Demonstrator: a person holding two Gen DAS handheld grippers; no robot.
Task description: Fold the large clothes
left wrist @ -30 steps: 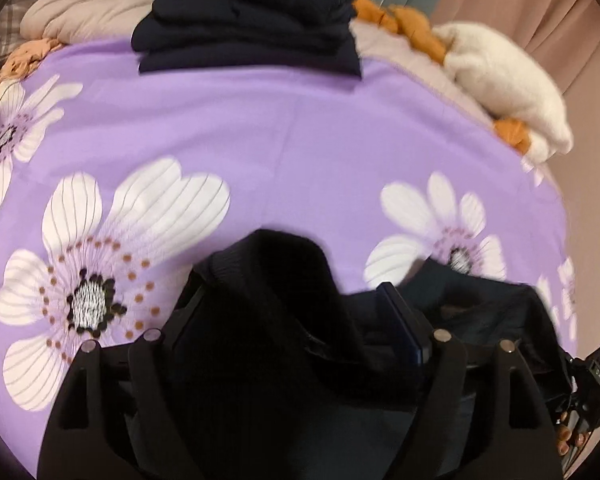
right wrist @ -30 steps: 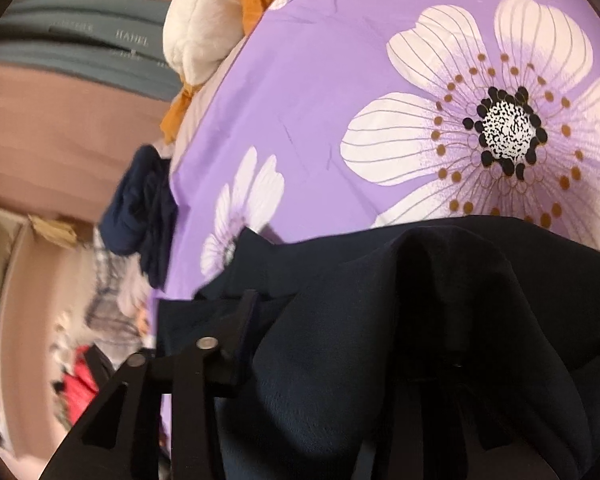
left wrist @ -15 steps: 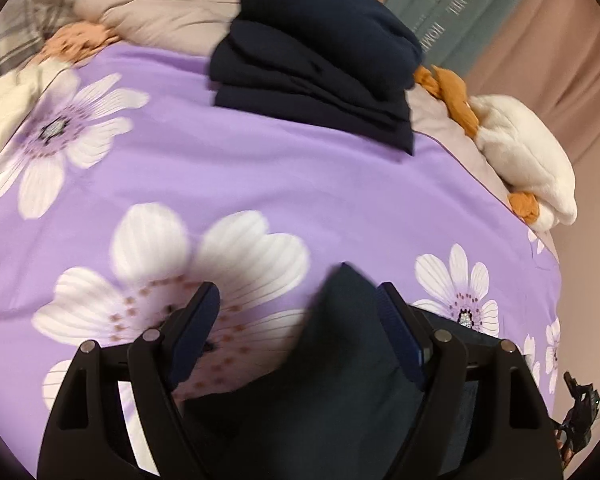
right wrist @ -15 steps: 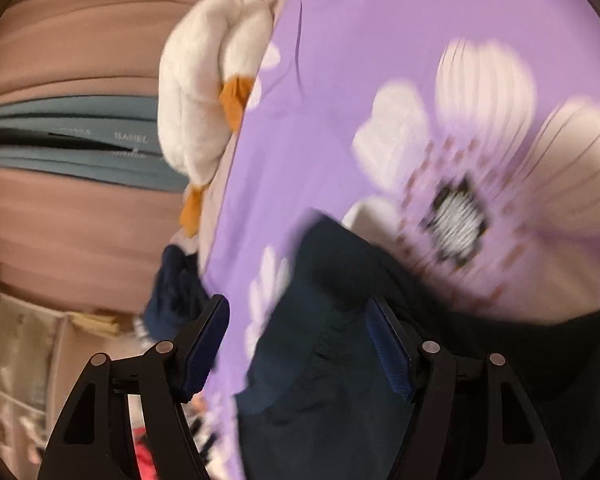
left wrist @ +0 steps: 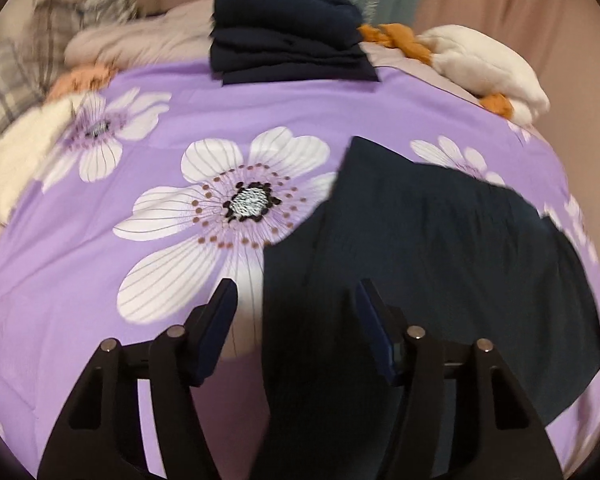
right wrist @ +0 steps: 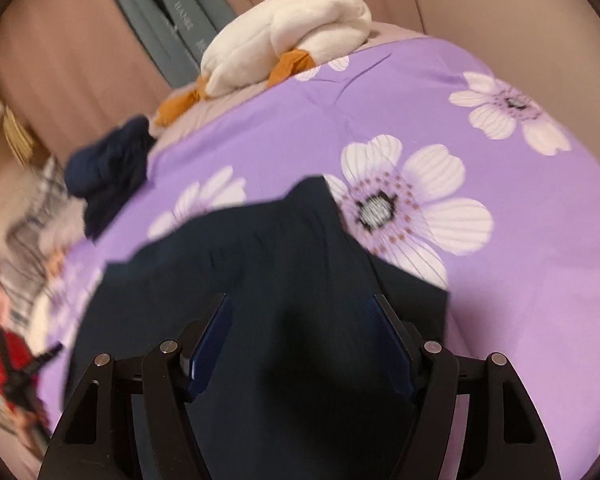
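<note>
A dark navy garment (left wrist: 440,248) lies spread on the purple flowered bed cover (left wrist: 172,92). My left gripper (left wrist: 296,320) hovers over its left edge. The jaws are closing, with the cloth's edge below and between them, and the pads do not press on it. In the right wrist view the same garment (right wrist: 260,248) runs up from between the pads of my right gripper (right wrist: 300,340). That gripper stands open above the cloth and holds nothing.
A stack of folded dark clothes (left wrist: 288,48) sits at the bed's far edge, with a white and orange plush toy (left wrist: 484,68) to its right. Plaid bedding (left wrist: 12,72) and a cream blanket (left wrist: 20,152) lie at the left. Curtains hang behind.
The bunched cloth has left both grippers and now lies flatter on the bed. The right gripper opened and rolled level. The left one swung left, and its jaws have narrowed.
</note>
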